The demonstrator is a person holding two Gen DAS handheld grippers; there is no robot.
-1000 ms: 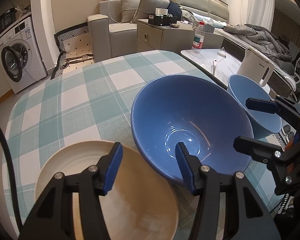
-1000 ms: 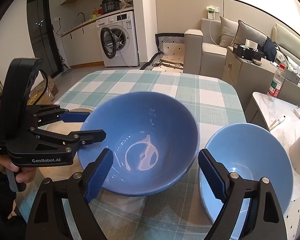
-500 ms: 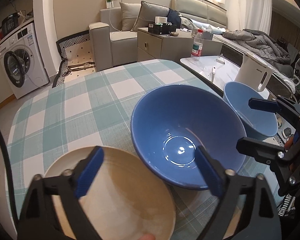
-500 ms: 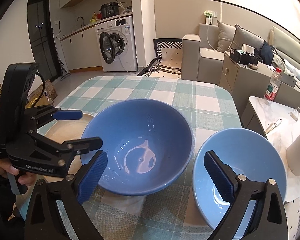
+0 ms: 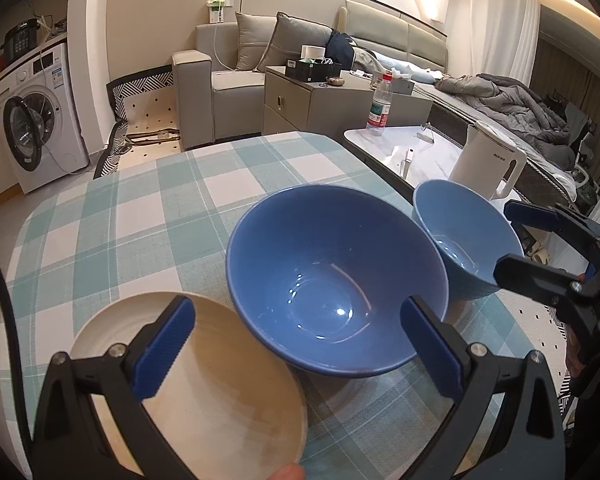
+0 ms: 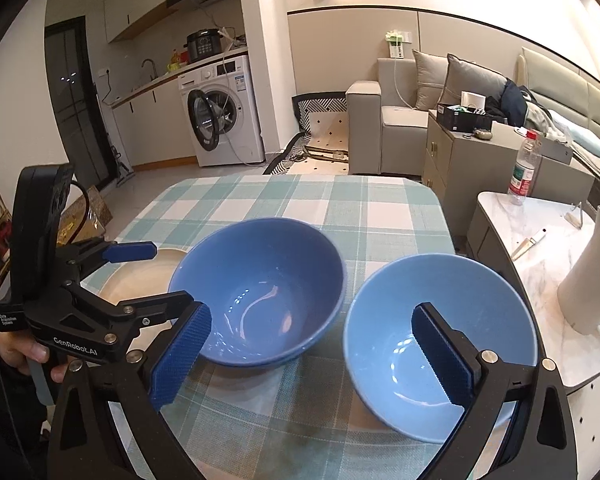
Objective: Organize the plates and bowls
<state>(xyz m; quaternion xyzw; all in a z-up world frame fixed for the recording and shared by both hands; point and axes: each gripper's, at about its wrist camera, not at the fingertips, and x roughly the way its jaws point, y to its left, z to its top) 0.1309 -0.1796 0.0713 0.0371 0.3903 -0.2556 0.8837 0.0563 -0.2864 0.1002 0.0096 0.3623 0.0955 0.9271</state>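
Note:
A large dark blue bowl [image 5: 336, 276] [image 6: 260, 292] stands upright mid-table. To its right is a smaller light blue bowl [image 5: 460, 236] [image 6: 440, 340], and to its left a cream plate [image 5: 188, 380] [image 6: 140, 276]. My left gripper [image 5: 297, 308] [image 6: 168, 276] hovers open. One finger is over the plate and the other is by the dark bowl's near right rim, with neither touching. My right gripper [image 6: 310, 316] [image 5: 540, 248] is also open. It spans the gap between the two bowls, its right finger over the light bowl, and it holds nothing.
A checked tablecloth [image 5: 140, 220] covers the table, which ends close behind the light bowl. On the right, a white kettle [image 5: 488, 164] [image 6: 592, 276] and a water bottle [image 5: 380, 108] stand on a marble side table [image 6: 548, 240]. A hand [image 6: 24, 354] holds the left gripper.
Both grippers' jaws have spread wide, and both have drawn back and upward from the bowls. The left finger that sat inside the dark bowl is out. Bowls and plate have stayed put.

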